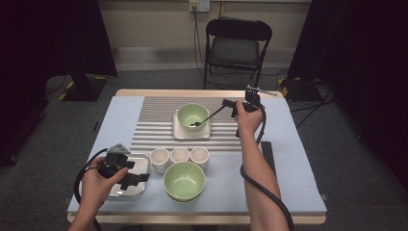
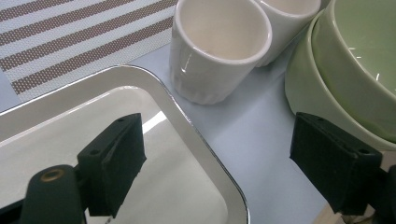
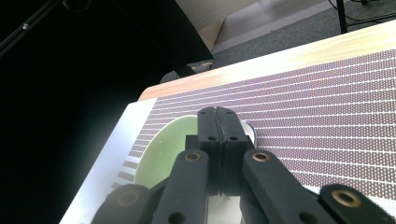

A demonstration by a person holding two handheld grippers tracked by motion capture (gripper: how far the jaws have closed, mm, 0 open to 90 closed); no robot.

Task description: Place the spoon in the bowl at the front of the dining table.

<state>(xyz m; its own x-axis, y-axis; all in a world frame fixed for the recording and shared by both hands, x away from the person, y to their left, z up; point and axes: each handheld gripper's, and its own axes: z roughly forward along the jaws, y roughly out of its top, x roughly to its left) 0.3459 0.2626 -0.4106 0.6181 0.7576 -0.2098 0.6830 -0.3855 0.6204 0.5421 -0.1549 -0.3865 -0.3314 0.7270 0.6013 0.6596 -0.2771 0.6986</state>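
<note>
R gripper (image 1: 230, 107) clamped on spoon (image 1: 208, 118), handle slanting down-left, tip in far green bowl (image 1: 193, 115).

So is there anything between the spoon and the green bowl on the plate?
Nothing visible. The right gripper holds the spoon, jaws shut on its handle, and the spoon's tip already lies inside the green bowl on the square plate.

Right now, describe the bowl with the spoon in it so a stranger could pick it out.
Start at the striped mat on the table's far half. A square white plate lies on it, and the far bowl sits on that plate. Unlike the near green bowl, it holds a black spoon.
</note>
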